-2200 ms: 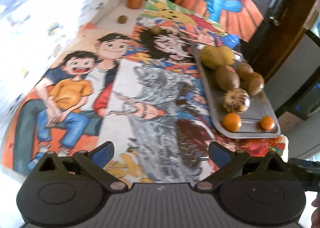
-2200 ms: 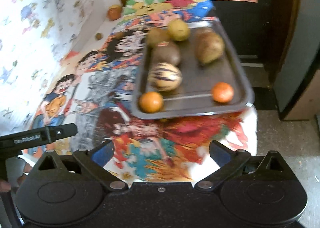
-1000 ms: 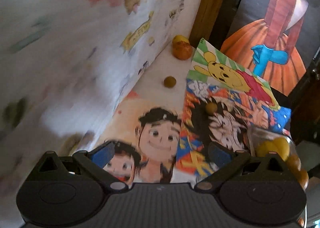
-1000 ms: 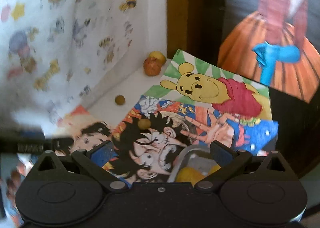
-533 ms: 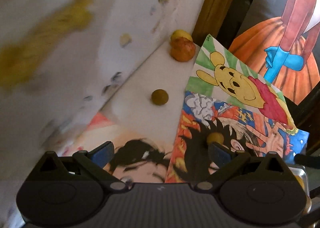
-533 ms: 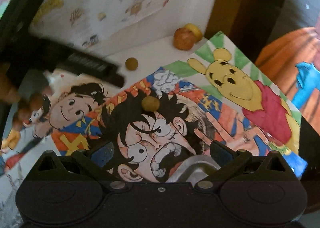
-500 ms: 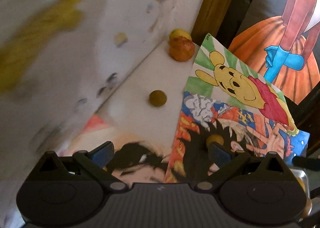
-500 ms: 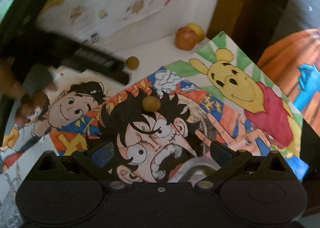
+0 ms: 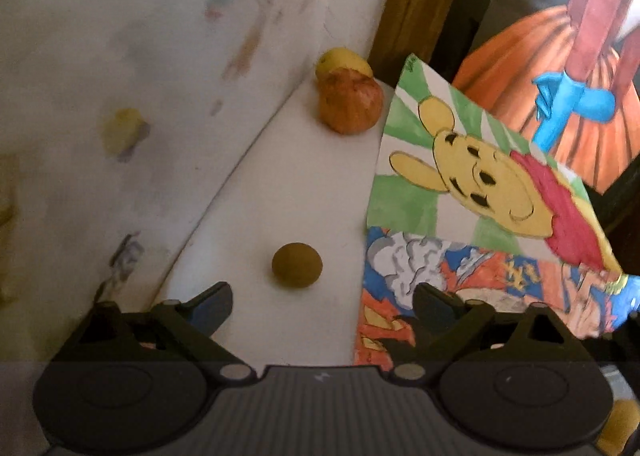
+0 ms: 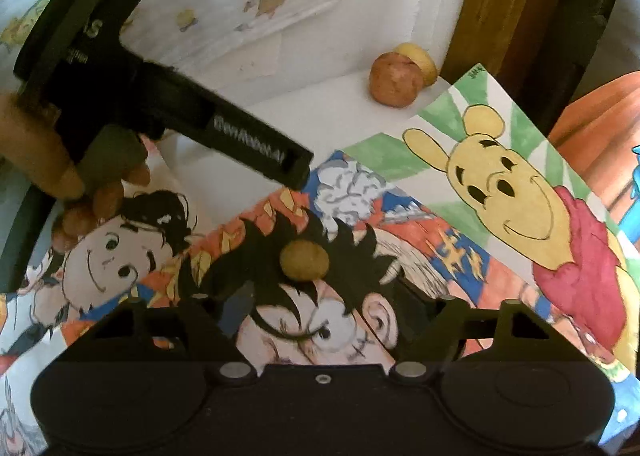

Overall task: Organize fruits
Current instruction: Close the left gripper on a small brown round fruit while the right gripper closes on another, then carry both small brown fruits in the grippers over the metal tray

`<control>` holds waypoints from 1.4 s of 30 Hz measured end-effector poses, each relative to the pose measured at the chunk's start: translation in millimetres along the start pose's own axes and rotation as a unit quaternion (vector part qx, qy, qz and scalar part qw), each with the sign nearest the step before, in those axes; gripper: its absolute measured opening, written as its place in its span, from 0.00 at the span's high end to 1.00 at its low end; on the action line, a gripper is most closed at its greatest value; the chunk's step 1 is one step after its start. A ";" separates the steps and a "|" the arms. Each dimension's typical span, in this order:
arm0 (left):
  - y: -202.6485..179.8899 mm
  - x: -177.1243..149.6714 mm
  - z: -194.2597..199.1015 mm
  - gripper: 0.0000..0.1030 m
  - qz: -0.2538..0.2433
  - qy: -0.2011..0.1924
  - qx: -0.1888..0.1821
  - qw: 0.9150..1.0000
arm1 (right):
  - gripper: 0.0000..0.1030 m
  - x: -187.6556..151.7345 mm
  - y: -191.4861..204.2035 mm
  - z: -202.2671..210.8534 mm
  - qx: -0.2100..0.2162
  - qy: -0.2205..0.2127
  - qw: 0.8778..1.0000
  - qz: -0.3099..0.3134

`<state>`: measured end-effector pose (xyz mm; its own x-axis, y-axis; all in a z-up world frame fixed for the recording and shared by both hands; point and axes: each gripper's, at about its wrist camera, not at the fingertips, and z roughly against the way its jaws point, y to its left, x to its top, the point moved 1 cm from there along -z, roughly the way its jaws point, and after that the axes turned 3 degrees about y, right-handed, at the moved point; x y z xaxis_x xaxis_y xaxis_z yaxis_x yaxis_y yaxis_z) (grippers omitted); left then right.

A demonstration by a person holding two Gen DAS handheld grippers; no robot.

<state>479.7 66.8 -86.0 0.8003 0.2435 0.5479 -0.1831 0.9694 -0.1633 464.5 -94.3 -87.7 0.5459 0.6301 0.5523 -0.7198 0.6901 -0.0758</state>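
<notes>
Beside the Pooh drawing (image 9: 472,171), each gripper, jaws closing but empty, nears a small brown fruit (image 9: 297,265); next, grasp

A: What is on the desk (image 9: 288,183)?

B: It is white, with cartoon drawings (image 10: 504,191) laid flat on it. A small brown fruit (image 9: 297,265) lies on the bare part. A second small brown fruit (image 10: 305,260) sits on a drawing.

A: And in the corner?

B: A reddish fruit (image 9: 349,101), touching a yellow fruit (image 9: 340,59) behind it.
</notes>
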 end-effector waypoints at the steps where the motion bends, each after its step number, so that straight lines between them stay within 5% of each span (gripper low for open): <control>1: 0.0 0.6 -3.3 0.08 -0.005 0.002 -0.001 1.000 | 0.30 1.4 0.5 -3.2 0.003 0.001 1.000 -0.002; 12: 6.1 8.2 -16.4 0.19 -0.009 -0.017 0.000 1.000 | 0.55 12.3 0.9 -22.0 0.021 0.003 1.000 -0.018; 16: 6.3 7.2 -17.0 0.33 -0.018 -0.026 0.006 0.999 | 0.67 14.9 2.2 -24.3 0.027 -0.002 0.999 -0.018; 20: 7.2 7.2 -15.5 0.55 -0.022 -0.031 0.013 0.999 | 0.69 14.3 2.8 -24.7 0.026 -0.007 0.999 -0.026; 25: 7.5 7.6 -15.6 0.67 -0.025 -0.036 0.012 0.999 | 0.69 12.1 1.7 -22.4 0.029 -0.007 0.999 -0.036; 42: -20.0 -21.1 1.2 0.69 -0.078 -0.021 -0.016 0.997 | 0.69 -26.9 4.1 26.6 0.025 -0.016 0.996 -0.087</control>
<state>465.8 42.3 -93.3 0.7932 0.0924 0.6019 -0.0406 0.9942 -0.0993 435.5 -117.9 -80.9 0.6506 0.4898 0.5803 -0.6363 0.7687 0.0646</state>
